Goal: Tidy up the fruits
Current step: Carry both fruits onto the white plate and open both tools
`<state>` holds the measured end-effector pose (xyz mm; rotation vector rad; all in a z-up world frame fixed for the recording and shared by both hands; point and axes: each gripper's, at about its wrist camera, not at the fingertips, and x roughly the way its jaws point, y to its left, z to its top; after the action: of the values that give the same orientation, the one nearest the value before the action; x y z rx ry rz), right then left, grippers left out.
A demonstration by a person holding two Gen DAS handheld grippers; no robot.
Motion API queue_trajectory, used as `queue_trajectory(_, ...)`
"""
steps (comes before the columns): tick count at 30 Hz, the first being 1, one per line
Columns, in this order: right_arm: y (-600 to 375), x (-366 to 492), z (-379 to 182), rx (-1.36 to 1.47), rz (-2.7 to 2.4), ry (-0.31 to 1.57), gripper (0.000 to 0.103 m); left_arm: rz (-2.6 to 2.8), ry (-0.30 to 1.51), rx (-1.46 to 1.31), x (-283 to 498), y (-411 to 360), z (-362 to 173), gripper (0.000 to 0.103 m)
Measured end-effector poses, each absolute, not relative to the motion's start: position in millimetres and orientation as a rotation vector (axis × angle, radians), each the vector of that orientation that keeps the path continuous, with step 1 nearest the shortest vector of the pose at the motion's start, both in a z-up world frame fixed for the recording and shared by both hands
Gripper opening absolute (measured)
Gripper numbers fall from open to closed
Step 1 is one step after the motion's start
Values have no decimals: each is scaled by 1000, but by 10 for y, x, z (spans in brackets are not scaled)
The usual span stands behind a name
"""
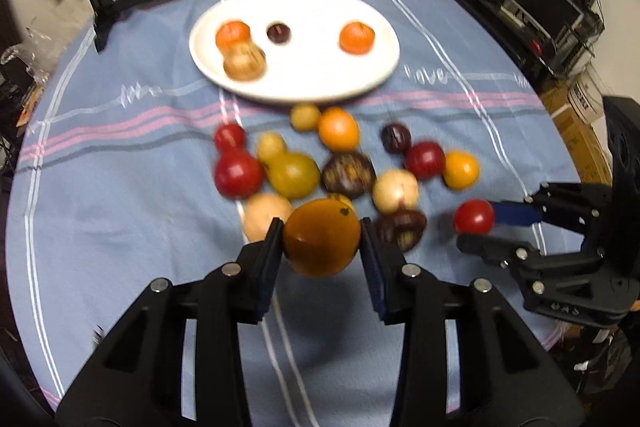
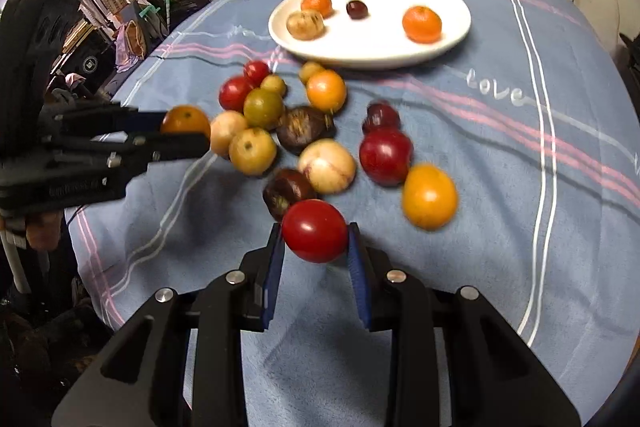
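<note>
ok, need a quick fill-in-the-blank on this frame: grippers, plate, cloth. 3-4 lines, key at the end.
1. The left gripper is shut on an ____ fruit.
2. The right gripper is shut on a ____ fruit.
3. The white plate holds ____ fruits.
4. The word stitched on the blue tablecloth reads ____.

Missing words: orange; red; four; love

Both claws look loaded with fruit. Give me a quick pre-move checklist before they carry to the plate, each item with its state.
1. Left claw shut on orange fruit: ok.
2. Right claw shut on red fruit: ok.
3. Both fruits lifted off the cloth: cannot tell.
4. Free room on the plate: ok, four fruits on it, wide bare middle.
5. Claws apart from each other: ok.
</note>
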<state>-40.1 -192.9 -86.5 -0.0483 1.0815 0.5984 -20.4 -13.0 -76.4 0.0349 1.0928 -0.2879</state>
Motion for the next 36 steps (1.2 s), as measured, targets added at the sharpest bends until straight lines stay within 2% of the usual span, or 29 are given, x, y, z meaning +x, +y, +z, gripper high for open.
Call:
queue_trajectory(8,-1911,60,-160,-46,611,907,31,-255,972,40,346,-83,-266,39)
queue_trajectory(13,-1887,449,51,-56,590,844,31,-235,944,43,743,-146,-132,39)
queue_trajectory(24,-1790,1144,-135,-38,574,873,31,-213,989,59,1273,-322,-414,39)
queue_trajectory(36,-1788,1387,-264,-28,572,899,31,-186,1013,68,1474,-330,-589,39)
